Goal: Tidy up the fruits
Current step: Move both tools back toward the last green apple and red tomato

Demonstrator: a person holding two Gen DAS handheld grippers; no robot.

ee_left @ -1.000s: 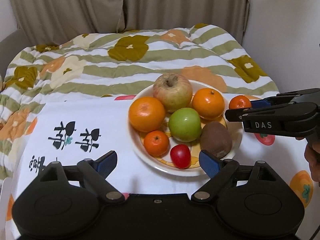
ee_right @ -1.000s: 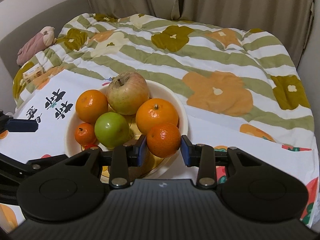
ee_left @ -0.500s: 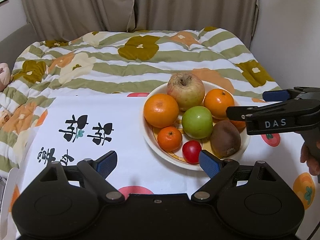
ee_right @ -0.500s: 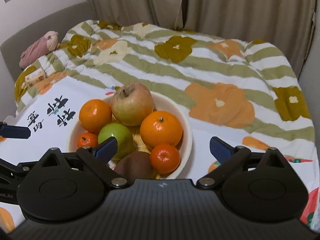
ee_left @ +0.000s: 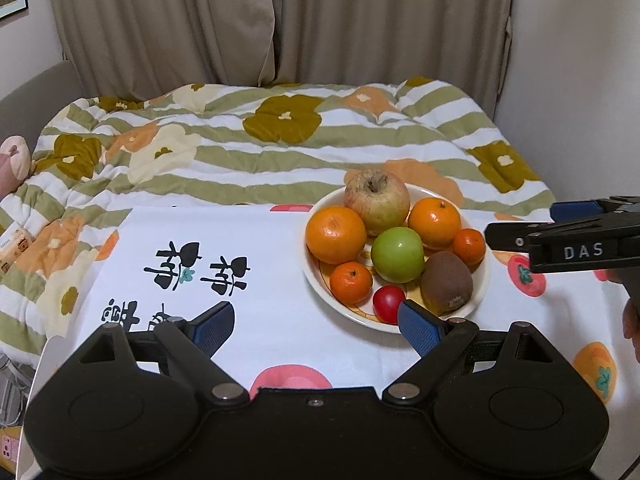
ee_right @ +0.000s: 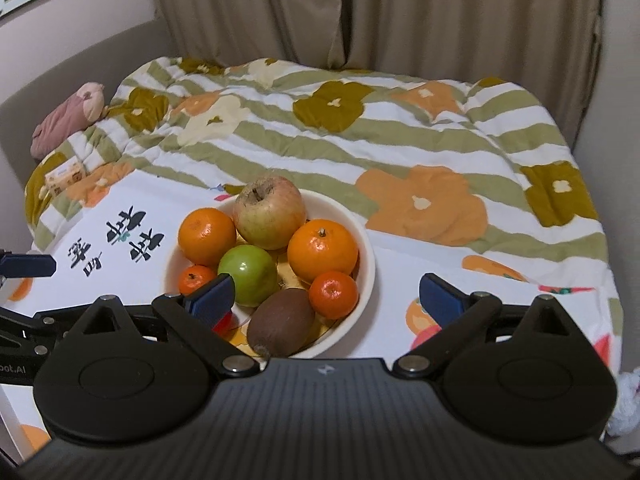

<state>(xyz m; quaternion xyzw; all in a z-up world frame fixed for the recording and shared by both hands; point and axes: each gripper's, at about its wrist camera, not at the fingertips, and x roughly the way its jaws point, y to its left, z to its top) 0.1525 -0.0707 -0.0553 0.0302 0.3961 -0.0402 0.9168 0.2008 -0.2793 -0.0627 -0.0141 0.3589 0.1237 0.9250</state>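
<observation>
**All eight fruits in the dish, both tongs wide and empty**

Your right gripper [ee_right: 324, 296] has just let its blue-padded jaws swing apart, and there is nothing between them now. The small orange mandarin [ee_right: 333, 294] sits at the near right of the shallow cream dish [ee_right: 366, 254], tucked against the fuzzy brown kiwi [ee_right: 281, 322] and just under the large orange with the stem [ee_right: 322, 249]. No pad touches it.

Your left gripper [ee_left: 315, 322] is spread wide too, with only the white printed cloth [ee_left: 248, 240] showing between its fingers. Its right pad overlaps the dish's near rim in its own camera; I cannot tell if they touch.

Here's the dish, operator. At the back is the big blotchy red-yellow apple [ee_left: 377, 202]. The second large orange [ee_left: 335, 234] is at the left. The glossy green apple [ee_left: 397, 255] is in the middle, a second small mandarin [ee_left: 351, 283] at the front left, and a little red round fruit [ee_left: 388, 298] lies at the near edge, between that mandarin and the kiwi. All of them are packed close, touching their neighbours.

The dish stands on the white cloth with black brush characters, which lies over a striped quilt with olive and orange flowers [ee_right: 360, 140]. Beige curtains [ee_left: 280, 20] hang behind. A pink stuffed toy [ee_right: 66, 120] lies at the quilt's far left.
</observation>
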